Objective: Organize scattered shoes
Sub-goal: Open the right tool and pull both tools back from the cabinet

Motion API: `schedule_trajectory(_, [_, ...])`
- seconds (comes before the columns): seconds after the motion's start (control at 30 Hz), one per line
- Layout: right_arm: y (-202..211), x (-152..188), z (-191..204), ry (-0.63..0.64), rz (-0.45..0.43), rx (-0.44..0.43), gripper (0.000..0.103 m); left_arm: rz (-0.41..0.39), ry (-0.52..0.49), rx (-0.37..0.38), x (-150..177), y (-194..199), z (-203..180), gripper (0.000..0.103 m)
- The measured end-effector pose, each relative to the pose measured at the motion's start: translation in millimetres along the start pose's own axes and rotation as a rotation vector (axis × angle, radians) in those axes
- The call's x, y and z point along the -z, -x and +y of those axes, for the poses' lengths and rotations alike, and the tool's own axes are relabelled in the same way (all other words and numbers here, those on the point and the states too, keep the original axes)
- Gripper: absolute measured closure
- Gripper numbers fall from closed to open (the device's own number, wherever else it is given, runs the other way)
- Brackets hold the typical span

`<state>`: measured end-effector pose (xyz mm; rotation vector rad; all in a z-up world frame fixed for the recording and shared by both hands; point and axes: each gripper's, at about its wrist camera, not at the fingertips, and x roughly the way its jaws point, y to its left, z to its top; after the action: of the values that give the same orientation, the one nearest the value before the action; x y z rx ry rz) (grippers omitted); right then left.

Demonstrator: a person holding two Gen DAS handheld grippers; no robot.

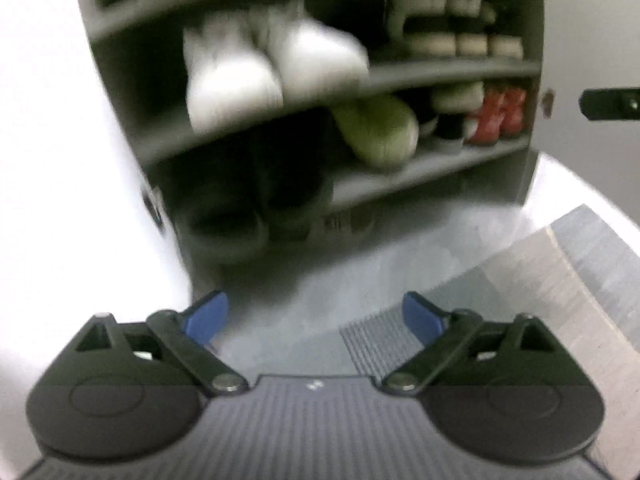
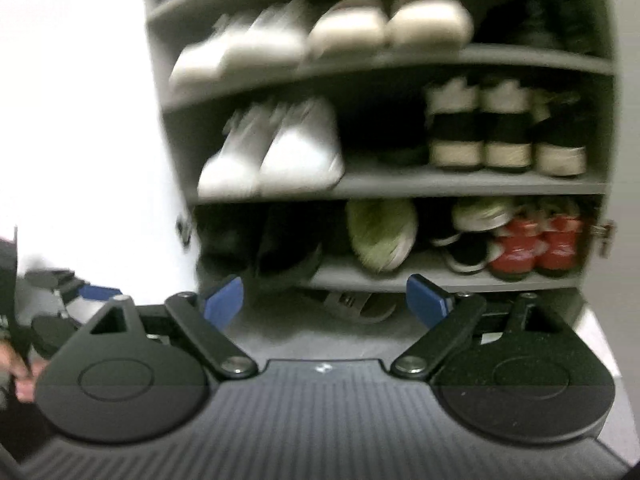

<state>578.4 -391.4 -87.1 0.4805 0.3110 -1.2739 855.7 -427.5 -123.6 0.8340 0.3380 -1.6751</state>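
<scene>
Shoes fill the grey open-fronted shoe cabinet ahead of both tools; none lies between either pair of fingers. The right gripper, black with blue pads, has its jaws spread wide and holds nothing. The left gripper is likewise wide apart and empty, over pale floor. Just beyond the right gripper, a grey sandal lies on the floor under the lowest shelf. On that shelf sit a green sneaker tipped on its side and, farther right, a pair of red shoes. One shelf up stands a pair of white sneakers, with black-and-cream shoes to their right. Above, cream shoes line the next shelf, blurred.
</scene>
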Motion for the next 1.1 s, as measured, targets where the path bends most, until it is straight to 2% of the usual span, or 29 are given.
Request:
schedule_trajectory(0.07, [32.9,-43.1,9.3,-0.072,0.037,0.071,0.012,0.015,0.018,-0.009,-32.5,29.9,0.6,0.007])
schedule_trajectory(0.1, [45.7,-58.7,12.7,-0.090,0.057,0.080,0.012,0.026,0.047,-0.009,-56.7,57.1,1.9,0.007])
schedule_trajectory(0.13, [61.5,-77.3,16.8,-0.108,0.080,0.087,0.012,0.029,0.058,-0.008,-65.1,68.7,1.3,0.007])
schedule_trajectory(0.17, [77.3,-95.8,20.8,-0.125,0.103,0.094,0.012,0.037,0.079,-0.008,-84.4,96.1,0.8,0.007])
schedule_trajectory(0.3, [154.5,-179.3,36.9,-0.117,0.169,0.133,0.012,0.084,0.160,-0.034,-149.3,192.9,0.3,0.005])
schedule_trajectory(0.4, [197.9,-222.8,41.4,-0.107,0.186,0.154,0.012,0.134,0.218,-0.072,-195.4,270.1,-3.5,0.004])
schedule_trajectory(0.47, [242.7,-264.4,43.5,-0.140,0.210,0.169,0.012,0.170,0.249,-0.095,-216.2,305.2,-4.9,0.004])
schedule_trajectory(0.57, [289.7,-304.2,47.7,-0.147,0.237,0.163,0.012,0.209,0.322,-0.111,-246.3,359.8,-6.4,0.002])
schedule_trajectory(0.67, [323.7,-331.6,53.3,-0.122,0.249,0.147,0.012,0.209,0.340,-0.105,-273.9,406.7,-10.5,0.001])
schedule_trajectory(0.83, [350.1,-359.0,55.1,-0.142,0.241,0.161,0.012,0.183,0.354,-0.057,-301.6,437.9,-8.0,0.000])
schedule_trajectory(1.0, [361.1,-384.2,51.1,-0.201,0.216,0.216,0.012,0.128,0.286,-0.011,-330.4,436.5,-10.2,0.000])
schedule_trajectory(1.1, [369.7,-398.6,45.1,-0.246,0.213,0.232,0.012,0.112,0.287,0.005,-342.6,425.8,-8.5,0.000])
